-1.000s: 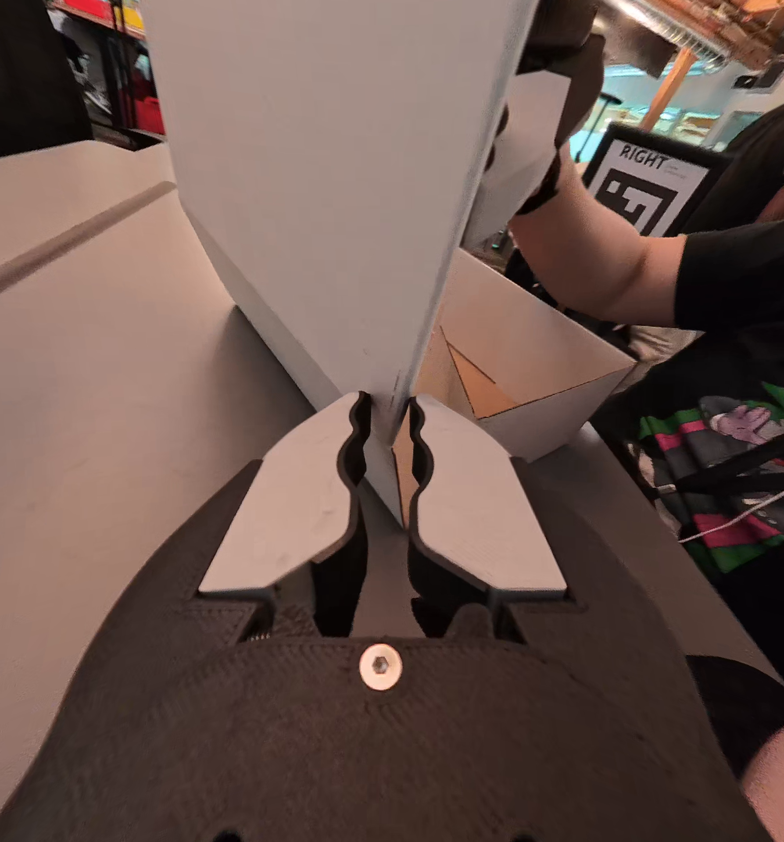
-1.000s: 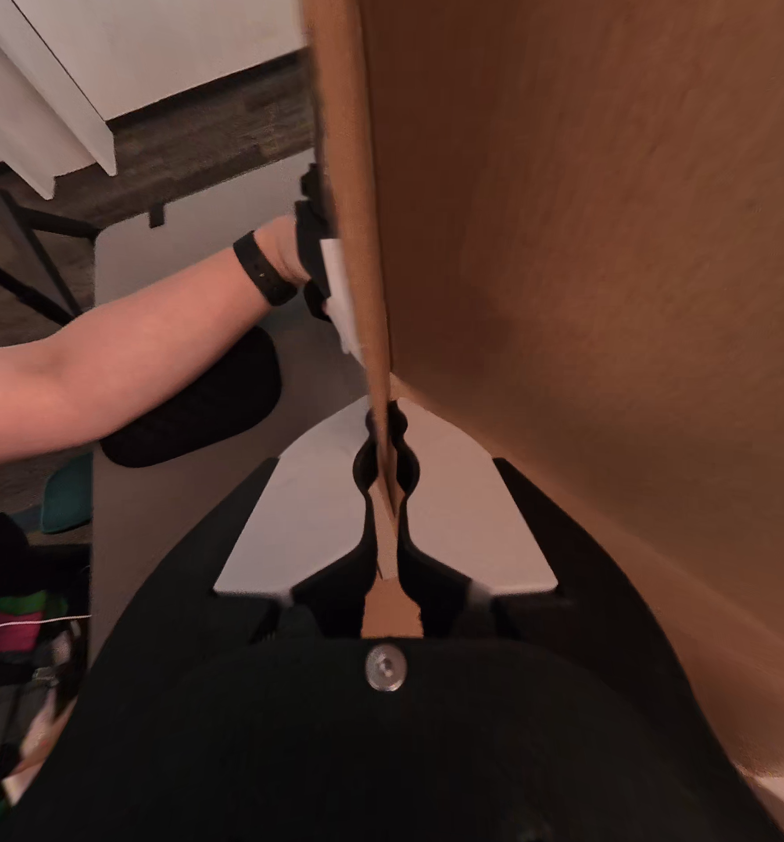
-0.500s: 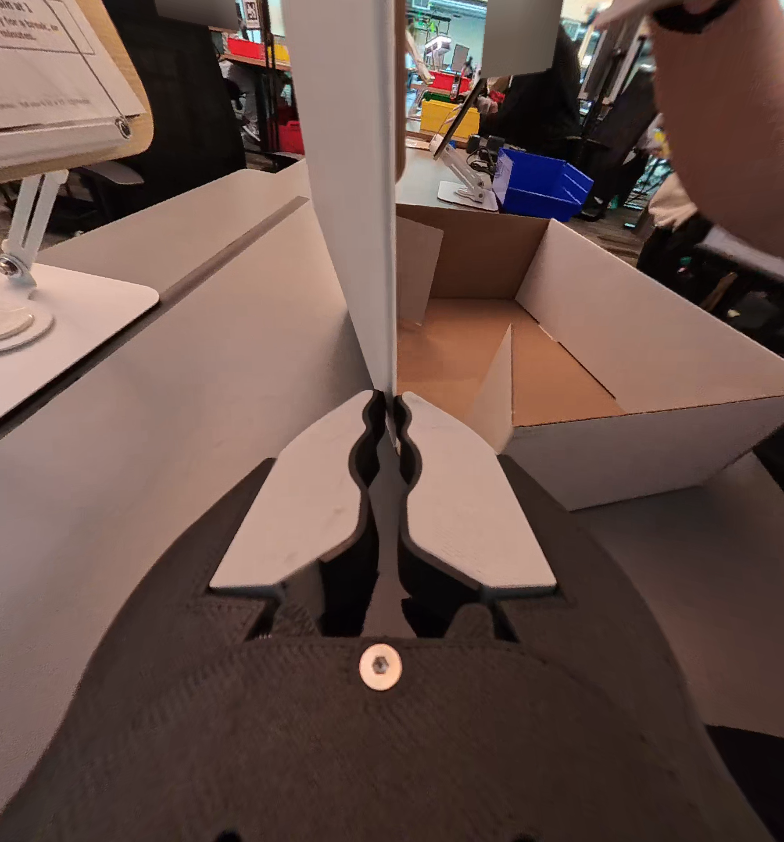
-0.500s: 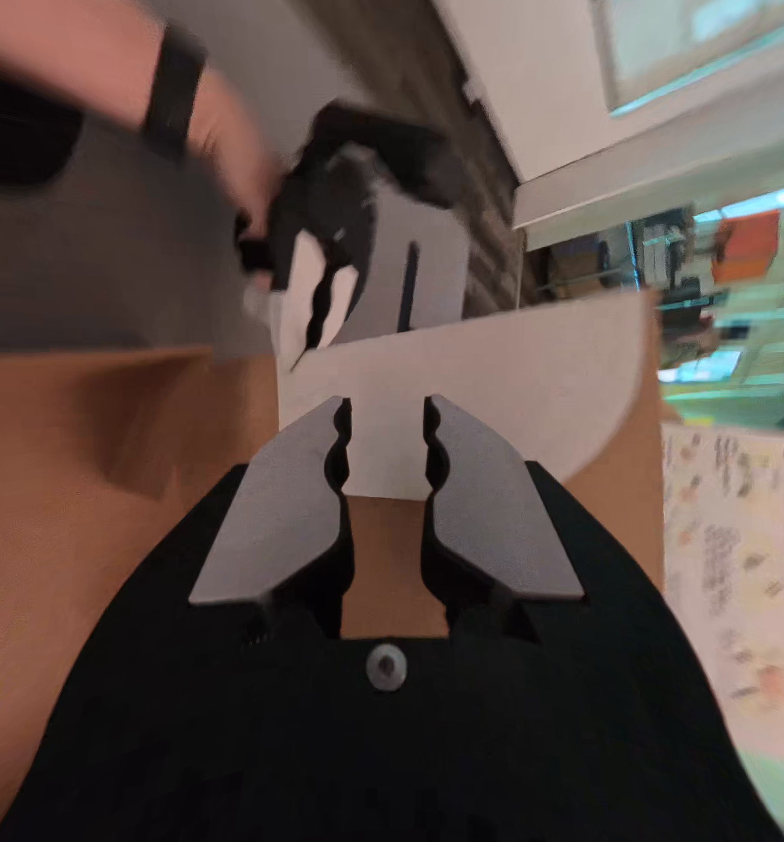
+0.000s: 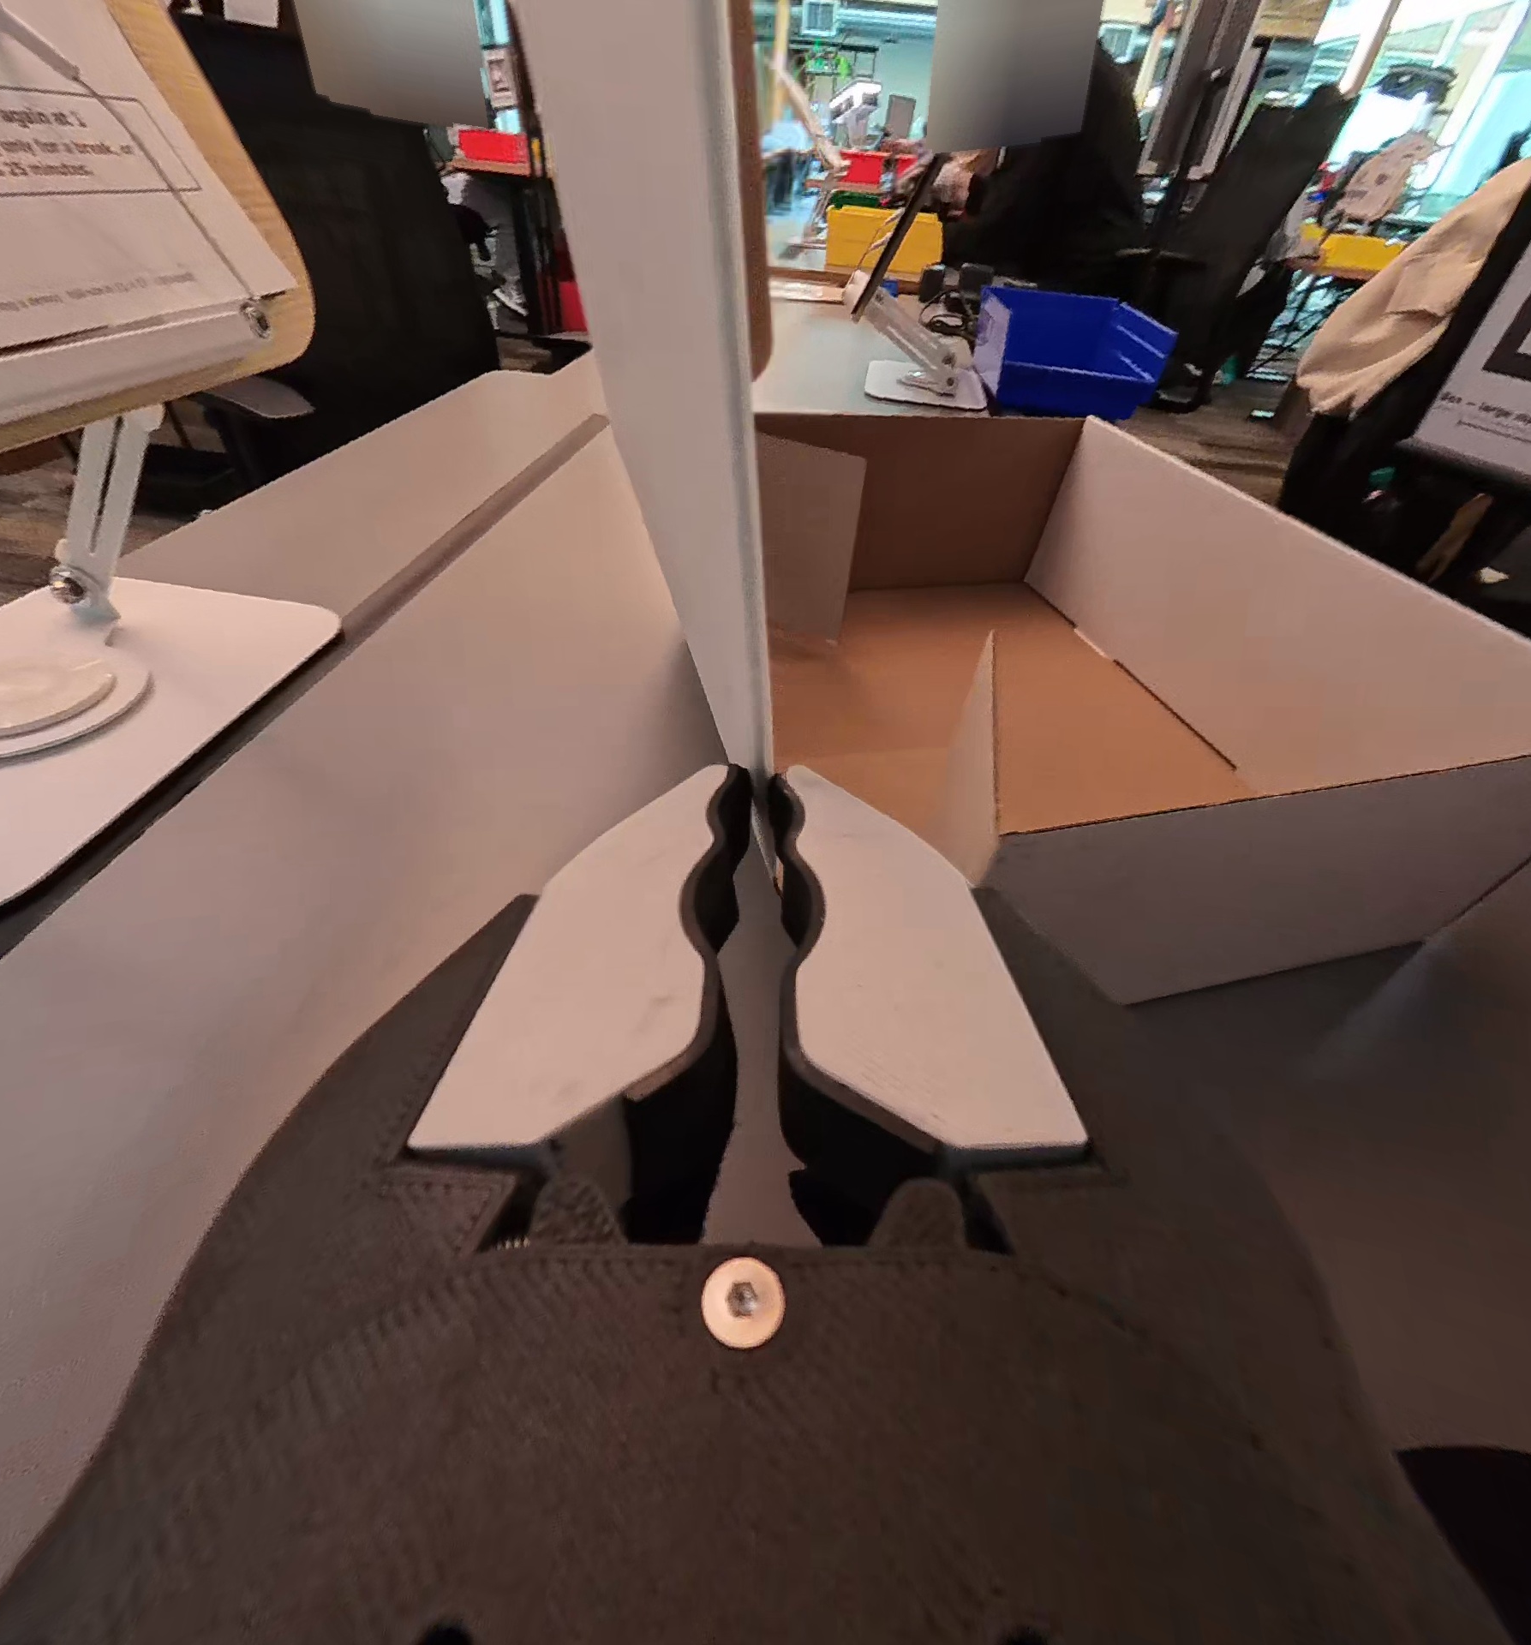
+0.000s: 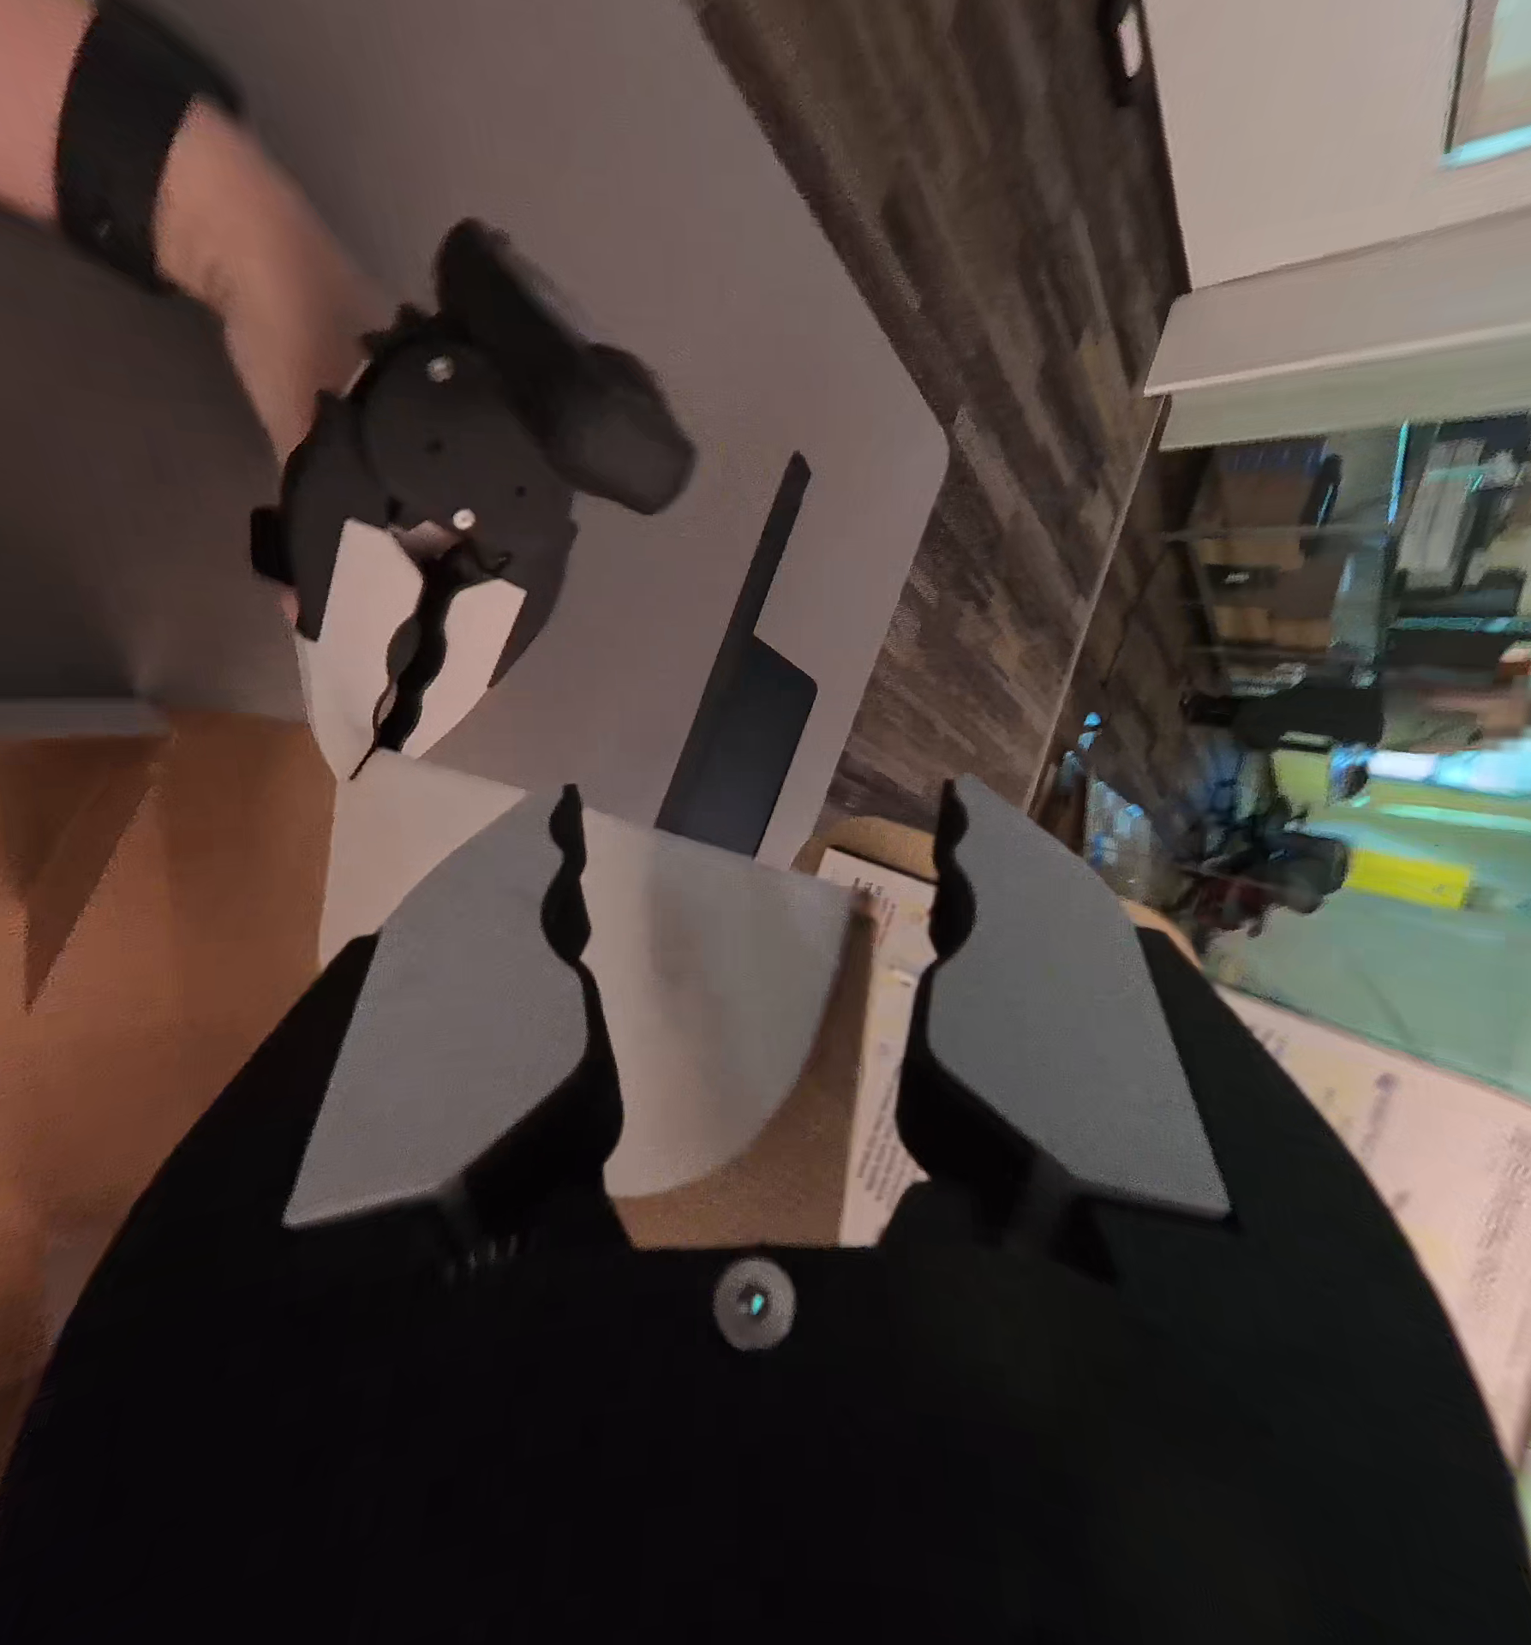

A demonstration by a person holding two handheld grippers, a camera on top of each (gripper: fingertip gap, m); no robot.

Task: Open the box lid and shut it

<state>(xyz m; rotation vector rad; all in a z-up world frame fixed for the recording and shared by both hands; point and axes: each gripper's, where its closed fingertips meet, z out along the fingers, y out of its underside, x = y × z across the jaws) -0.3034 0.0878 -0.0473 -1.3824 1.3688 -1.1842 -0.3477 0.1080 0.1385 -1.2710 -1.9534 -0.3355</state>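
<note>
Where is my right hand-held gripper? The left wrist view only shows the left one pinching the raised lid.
Observer: The right hand-held gripper is open, with its jaws wide apart and nothing clamped.
Operator: What's in front of it?
Observer: A white rounded flap of the lid shows in the gap between its fingers. It's blurred, so I can't tell whether they touch.
Operator: Can that camera see my left one?
Observer: Yes. The left hand-held gripper appears to the upper left, and the arm holding it wears a black wristband.
</note>
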